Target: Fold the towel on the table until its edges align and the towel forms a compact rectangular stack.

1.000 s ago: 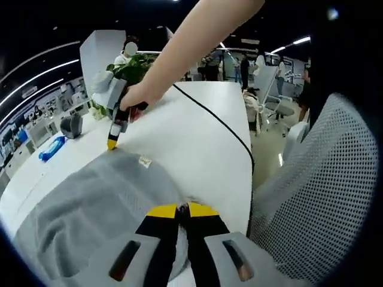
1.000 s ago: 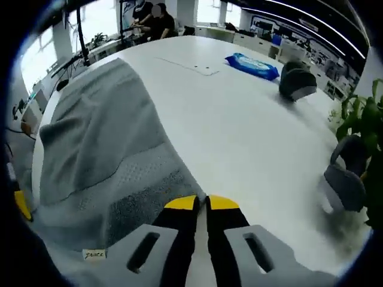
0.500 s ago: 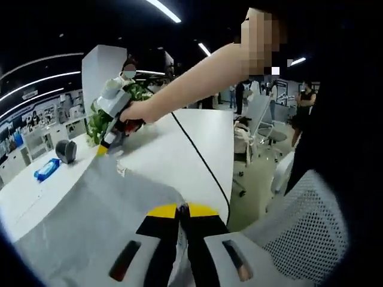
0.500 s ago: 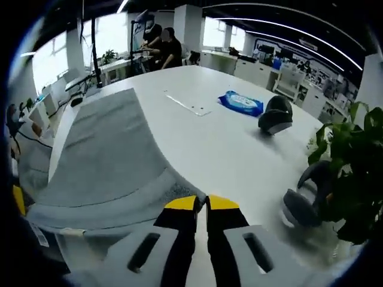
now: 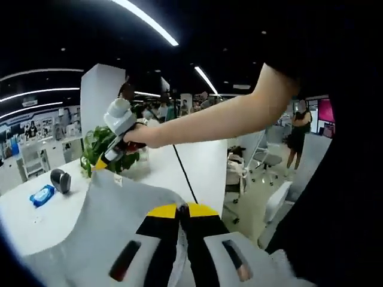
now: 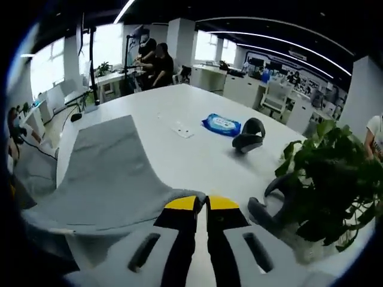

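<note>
A grey towel (image 5: 114, 221) hangs lifted off the white table (image 5: 36, 218), stretched between both grippers. My left gripper (image 5: 183, 210) is shut on one corner of it. In the left gripper view the right gripper (image 5: 102, 162), held by a person's hand, pinches the other corner, where a small label shows. In the right gripper view my right gripper (image 6: 201, 202) is shut on the towel (image 6: 105, 179), which slopes down to the left onto the table (image 6: 197, 155).
A blue wipes pack (image 6: 222, 124), a dark round object (image 6: 248, 134) and a green plant (image 6: 329, 179) stand on the table to the right. People sit at a far desk (image 6: 149, 60). Office chairs (image 5: 263, 161) stand beside the table.
Both grippers have risen with the towel corners in them. The towel has come up off the table and now hangs stretched between them.
</note>
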A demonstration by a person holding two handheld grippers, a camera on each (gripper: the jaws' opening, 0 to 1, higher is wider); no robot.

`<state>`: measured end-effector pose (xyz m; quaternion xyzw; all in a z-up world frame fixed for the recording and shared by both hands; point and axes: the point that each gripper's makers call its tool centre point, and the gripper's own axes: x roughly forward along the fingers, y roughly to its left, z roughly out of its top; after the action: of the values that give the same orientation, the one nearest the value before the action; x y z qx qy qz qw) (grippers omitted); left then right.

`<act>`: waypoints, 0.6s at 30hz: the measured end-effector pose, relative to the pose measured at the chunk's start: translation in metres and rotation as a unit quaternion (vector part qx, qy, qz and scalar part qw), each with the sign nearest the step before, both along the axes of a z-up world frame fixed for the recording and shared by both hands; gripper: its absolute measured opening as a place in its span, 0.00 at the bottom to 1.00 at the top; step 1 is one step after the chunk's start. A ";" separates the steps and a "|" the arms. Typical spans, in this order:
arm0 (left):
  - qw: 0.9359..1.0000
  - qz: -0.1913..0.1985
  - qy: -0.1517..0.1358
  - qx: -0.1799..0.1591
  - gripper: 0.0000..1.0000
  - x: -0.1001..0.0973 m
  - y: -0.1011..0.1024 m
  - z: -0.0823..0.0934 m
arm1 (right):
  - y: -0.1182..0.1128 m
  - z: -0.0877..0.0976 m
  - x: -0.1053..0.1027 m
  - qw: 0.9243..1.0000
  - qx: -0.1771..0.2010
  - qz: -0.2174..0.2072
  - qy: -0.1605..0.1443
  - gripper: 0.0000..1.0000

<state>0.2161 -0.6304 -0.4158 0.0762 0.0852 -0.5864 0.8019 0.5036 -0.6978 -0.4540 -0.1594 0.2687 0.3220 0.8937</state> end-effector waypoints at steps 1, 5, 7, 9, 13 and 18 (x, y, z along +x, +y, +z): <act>1.000 -0.008 -0.003 -0.007 0.04 -0.003 -0.006 0.007 | 0.000 0.011 0.000 1.000 0.004 0.003 -0.008 0.02; 0.999 -0.019 -0.014 -0.028 0.03 -0.006 -0.022 0.030 | -0.001 0.042 -0.002 0.999 -0.006 0.009 -0.031 0.02; 0.999 -0.029 -0.017 -0.041 0.03 -0.007 -0.030 0.043 | -0.002 0.055 -0.003 0.999 -0.004 0.012 -0.043 0.02; 0.998 -0.039 -0.020 -0.052 0.03 -0.010 -0.038 0.053 | -0.006 0.064 -0.004 0.999 -0.003 0.013 -0.048 0.02; 0.996 -0.052 -0.025 -0.069 0.03 -0.013 -0.050 0.070 | -0.018 0.078 0.000 0.998 -0.002 0.012 -0.058 0.02; 0.992 -0.081 -0.052 -0.083 0.03 -0.017 -0.069 0.095 | -0.041 0.091 0.000 0.993 -0.080 0.011 -0.083 0.02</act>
<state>0.1988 -0.6993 -0.3211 0.0466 -0.0115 -0.6499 0.7585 0.5035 -0.7391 -0.3633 -0.2598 0.2171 0.2953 0.8934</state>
